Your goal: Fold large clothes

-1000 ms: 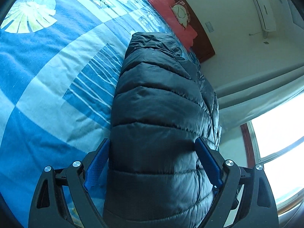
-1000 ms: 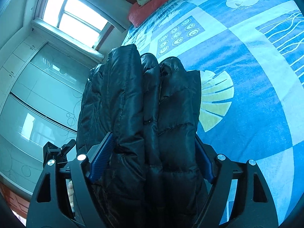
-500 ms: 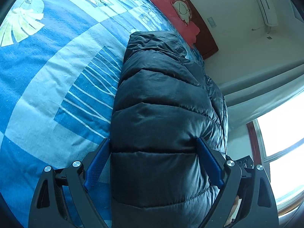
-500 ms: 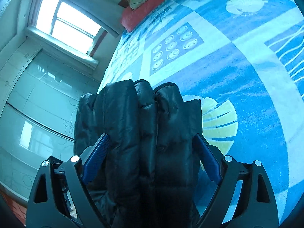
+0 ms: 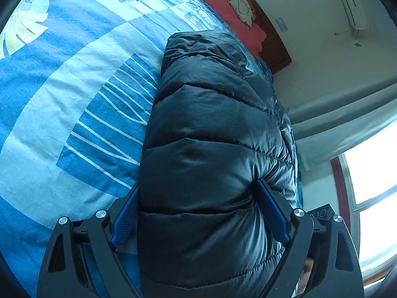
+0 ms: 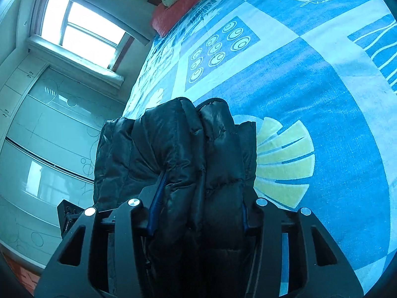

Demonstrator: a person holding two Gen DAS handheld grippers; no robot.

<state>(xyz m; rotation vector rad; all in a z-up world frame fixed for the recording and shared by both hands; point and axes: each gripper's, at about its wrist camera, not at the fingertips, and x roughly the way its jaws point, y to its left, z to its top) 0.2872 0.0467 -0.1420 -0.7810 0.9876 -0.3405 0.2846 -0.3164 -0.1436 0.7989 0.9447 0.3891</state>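
A black quilted puffer jacket [image 5: 213, 149], folded into a thick bundle, lies along the bed's edge in the left wrist view. My left gripper [image 5: 198, 206] has its blue pads on both sides of the bundle and squeezes it. In the right wrist view the jacket [image 6: 188, 154] shows as several stacked folds. My right gripper [image 6: 198, 198] is shut on these folds, and its pads press into the fabric. The other gripper's body [image 6: 67, 211] shows at the left behind the jacket.
The bed has a blue patterned cover [image 5: 74, 99] with leaf and stripe motifs [image 6: 285, 164]. A red pillow [image 5: 228, 10] lies at the headboard. A window [image 6: 79, 32] and a glass wardrobe [image 6: 49, 136] stand beyond the bed's side.
My right gripper's jaws have closed in tighter on the jacket folds. The left gripper has squeezed in a little. The bundle has shifted lower over the bed.
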